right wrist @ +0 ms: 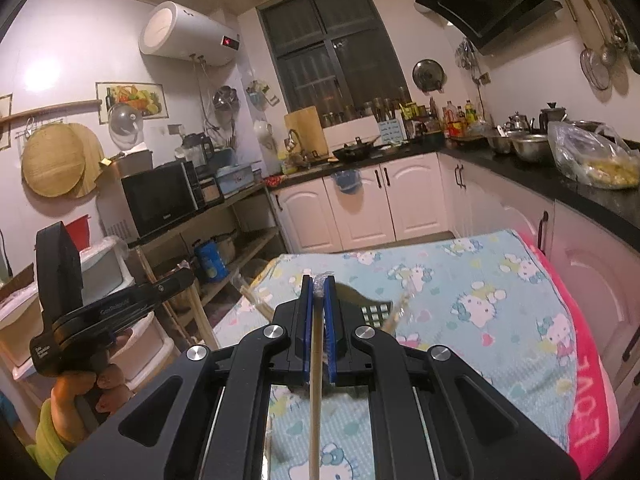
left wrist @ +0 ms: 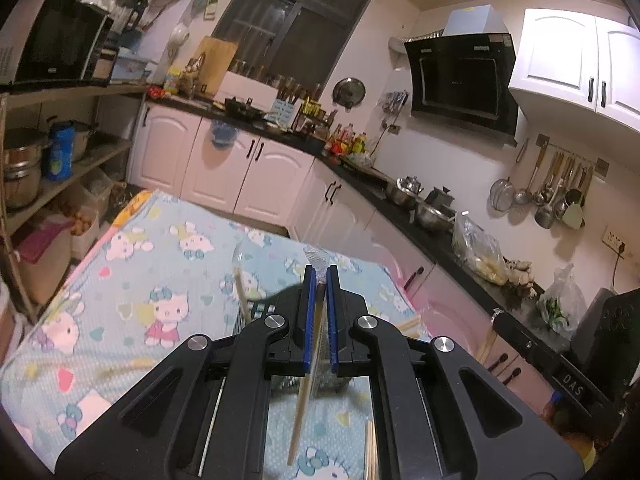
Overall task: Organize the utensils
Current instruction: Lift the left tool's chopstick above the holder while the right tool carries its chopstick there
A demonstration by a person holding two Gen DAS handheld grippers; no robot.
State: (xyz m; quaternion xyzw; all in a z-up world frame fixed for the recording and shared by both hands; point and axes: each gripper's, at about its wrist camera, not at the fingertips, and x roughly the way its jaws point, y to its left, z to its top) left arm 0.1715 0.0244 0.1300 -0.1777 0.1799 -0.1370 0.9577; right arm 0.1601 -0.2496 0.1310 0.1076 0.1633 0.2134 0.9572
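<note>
My left gripper (left wrist: 320, 278) is shut on a wooden chopstick in clear plastic wrap (left wrist: 306, 384), held above the table; the stick hangs down toward the camera. My right gripper (right wrist: 319, 285) is shut on another wrapped wooden chopstick (right wrist: 316, 392), also above the table. A dark mesh utensil holder (right wrist: 374, 312) stands on the table just beyond the right gripper, mostly hidden; it also shows in the left wrist view (left wrist: 256, 312). More wrapped chopsticks (left wrist: 241, 288) stick up from it. Loose chopsticks (left wrist: 371, 452) lie below the left gripper.
The table is covered by a blue cartoon-print cloth (left wrist: 160, 264) with a pink towel edge (right wrist: 588, 380). White cabinets and a black counter (left wrist: 400, 184) with pots run behind. A shelf with a microwave (right wrist: 160, 200) stands left. The left handle (right wrist: 72, 320) shows in the right view.
</note>
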